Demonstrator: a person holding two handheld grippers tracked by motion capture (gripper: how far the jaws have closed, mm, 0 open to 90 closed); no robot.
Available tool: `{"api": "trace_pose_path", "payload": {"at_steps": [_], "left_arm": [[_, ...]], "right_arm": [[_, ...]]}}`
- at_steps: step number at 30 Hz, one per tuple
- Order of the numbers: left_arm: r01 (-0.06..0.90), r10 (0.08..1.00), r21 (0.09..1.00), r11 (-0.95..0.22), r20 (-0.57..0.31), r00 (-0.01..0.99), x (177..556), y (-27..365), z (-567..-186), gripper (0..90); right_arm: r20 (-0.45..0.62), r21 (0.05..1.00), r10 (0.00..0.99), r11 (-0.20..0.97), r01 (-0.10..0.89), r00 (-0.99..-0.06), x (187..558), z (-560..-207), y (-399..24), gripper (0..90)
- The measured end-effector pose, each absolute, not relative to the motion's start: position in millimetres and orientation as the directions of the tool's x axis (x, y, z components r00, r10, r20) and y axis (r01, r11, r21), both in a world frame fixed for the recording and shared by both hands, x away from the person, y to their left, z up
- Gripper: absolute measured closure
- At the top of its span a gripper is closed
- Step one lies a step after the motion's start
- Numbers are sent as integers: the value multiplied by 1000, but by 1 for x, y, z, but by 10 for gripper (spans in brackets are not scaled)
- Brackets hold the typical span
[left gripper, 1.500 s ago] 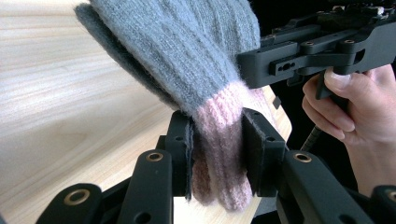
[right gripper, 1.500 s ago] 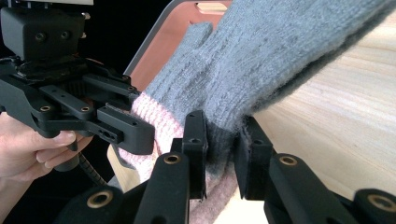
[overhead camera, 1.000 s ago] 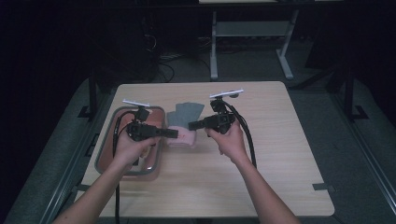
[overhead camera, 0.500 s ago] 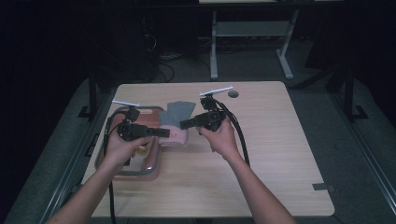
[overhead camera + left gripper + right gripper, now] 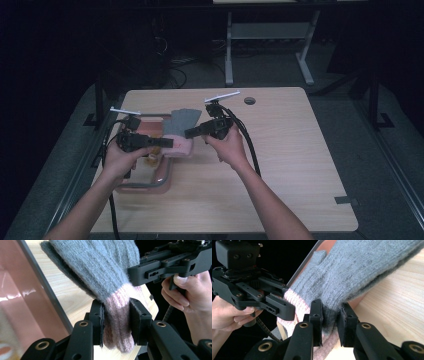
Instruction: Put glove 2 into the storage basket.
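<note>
In the high view, you held the glove off the worktop between both tools, its pink cuff toward you and its grey fingers pointing away, so its long axis ran roughly front to back across the line joining your hands. Your left hand-held gripper reached in from the left at the cuff, above the near right corner of the pink tray; your right hand-held gripper came in from the right, a little farther up the glove. Both sat about equally near it (each had its own edge), so I judged that the coming move turned on carrying the two ends together, sideways toward the tray.

In the left gripper view, your left hand-held gripper was pinched on the pink cuff, the knit squeezed between the two pads and bulging below them. The grey part of the glove rose away from the jaws, up and leftward, over the wood and the tray's edge. Your other tool crossed the upper right.

In the right gripper view, your right hand-held gripper was pressed onto the grey knit just beyond the cuff, the fabric bunched narrow between the pads. From there the glove stretched up and to the right, with its thumb lying over the tray's rim
</note>
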State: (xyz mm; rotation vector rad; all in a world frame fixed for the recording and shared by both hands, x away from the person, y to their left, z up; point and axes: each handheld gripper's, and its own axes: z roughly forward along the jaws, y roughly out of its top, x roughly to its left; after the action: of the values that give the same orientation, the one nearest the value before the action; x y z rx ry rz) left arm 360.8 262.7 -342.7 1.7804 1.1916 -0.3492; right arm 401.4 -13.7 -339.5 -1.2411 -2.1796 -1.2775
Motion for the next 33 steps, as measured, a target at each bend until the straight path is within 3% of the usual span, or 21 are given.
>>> {"api": "trace_pose_path", "payload": {"at_steps": [33], "left_arm": [[846,628,530,-57,-640,443,355,313,-344,677]], "right_arm": [[659,522,475,269,810,-583,415,-346,39,742]]}}
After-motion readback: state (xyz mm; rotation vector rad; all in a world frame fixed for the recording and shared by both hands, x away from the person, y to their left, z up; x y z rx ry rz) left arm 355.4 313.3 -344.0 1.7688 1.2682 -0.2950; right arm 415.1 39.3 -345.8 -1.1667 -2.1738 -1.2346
